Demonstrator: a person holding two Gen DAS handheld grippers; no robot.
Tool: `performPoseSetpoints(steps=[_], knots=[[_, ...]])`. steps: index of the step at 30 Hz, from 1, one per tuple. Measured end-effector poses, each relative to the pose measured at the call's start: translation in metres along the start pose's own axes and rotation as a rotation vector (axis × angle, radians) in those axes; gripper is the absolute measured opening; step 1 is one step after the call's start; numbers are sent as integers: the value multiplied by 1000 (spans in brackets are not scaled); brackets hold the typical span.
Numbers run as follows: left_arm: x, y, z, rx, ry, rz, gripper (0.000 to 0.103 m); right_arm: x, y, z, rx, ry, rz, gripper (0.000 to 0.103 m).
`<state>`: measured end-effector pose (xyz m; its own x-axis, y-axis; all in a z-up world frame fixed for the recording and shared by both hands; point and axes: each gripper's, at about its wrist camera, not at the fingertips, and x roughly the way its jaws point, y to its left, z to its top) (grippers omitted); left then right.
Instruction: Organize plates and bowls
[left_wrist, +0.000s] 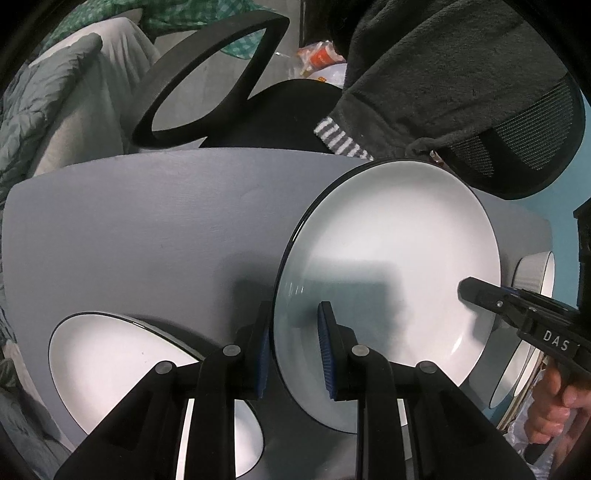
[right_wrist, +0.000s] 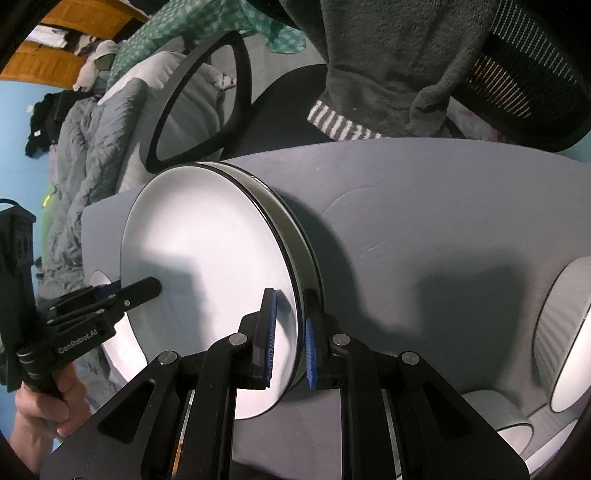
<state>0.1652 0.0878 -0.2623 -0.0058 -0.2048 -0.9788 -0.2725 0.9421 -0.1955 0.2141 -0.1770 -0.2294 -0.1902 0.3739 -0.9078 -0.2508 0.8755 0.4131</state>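
You carry plate two-handed: left tongs and right tongs each pinch opposite rims. Next: lower it level onto plate beneath.

The large plate looks like glazed ceramic — glossy white face, thin dark rim, soft reflections across it. The second plate has the same shiny glaze. The bowl is ribbed and matt grey outside, smooth white inside. The tabletop is matt grey with a faint brushed grain. The left hand-held gripper is matt black plastic with round metal pins and ridged blue rubbery pads; the right hand-held gripper is built alike. A fuzzy dark fleece garment hangs over a black mesh chair back — beside it, a puffy quilted cloth.
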Motion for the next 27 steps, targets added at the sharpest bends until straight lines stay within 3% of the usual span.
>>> performPoseSetpoints(steps=[13,27], knots=[[2,4,-7,-3,9,42,33,-1,0,1,72,59,-13,21],[-17,5,-20,-31,-24,13,35,-5,10,-3,103,55,-66,31]])
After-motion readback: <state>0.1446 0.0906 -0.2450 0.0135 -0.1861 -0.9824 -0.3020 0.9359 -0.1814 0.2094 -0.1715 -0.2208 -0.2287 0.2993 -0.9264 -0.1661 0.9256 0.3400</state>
